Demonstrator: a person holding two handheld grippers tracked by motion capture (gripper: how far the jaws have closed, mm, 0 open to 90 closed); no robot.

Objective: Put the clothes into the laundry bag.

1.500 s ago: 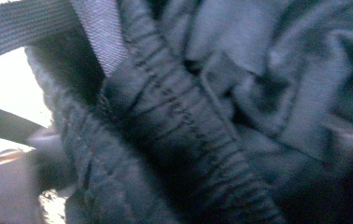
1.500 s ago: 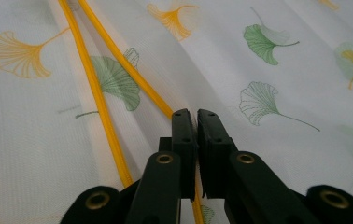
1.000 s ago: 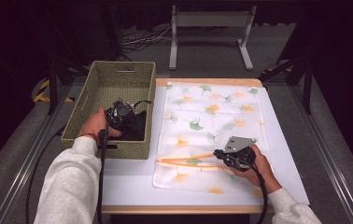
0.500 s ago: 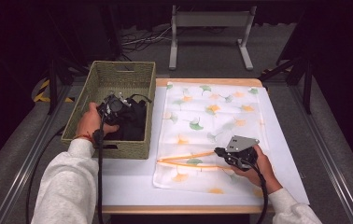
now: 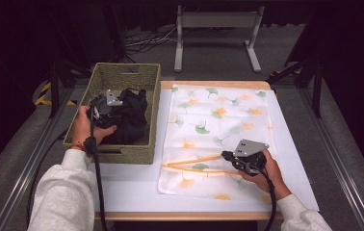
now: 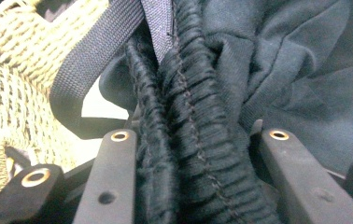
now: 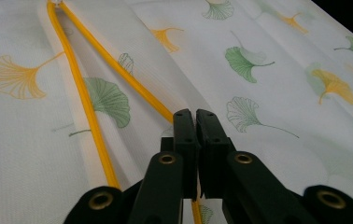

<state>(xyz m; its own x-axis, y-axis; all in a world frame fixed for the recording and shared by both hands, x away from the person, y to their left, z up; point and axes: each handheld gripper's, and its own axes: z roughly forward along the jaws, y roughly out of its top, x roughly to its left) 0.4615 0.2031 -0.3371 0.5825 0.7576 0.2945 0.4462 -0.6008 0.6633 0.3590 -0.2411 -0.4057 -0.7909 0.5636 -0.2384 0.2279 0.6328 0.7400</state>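
The woven basket [image 5: 122, 77] is walling in the black garment [image 5: 131, 118]; the left claw [image 5: 104, 111] is clamping its ribbed fold, while the right claw [image 5: 228, 156] is pinching the leaf-print bag [image 5: 218, 120] shut

White worktop [image 5: 136, 190] with a pale wood edge, set on grey carpet floor [image 5: 209, 62]. Beyond the far edge, a light grey metal stand [image 5: 217, 21] on two splayed feet. Loose cables [image 5: 144, 43] lying just left of it. Yellow-and-black tape [image 5: 43, 94] on the floor at left.
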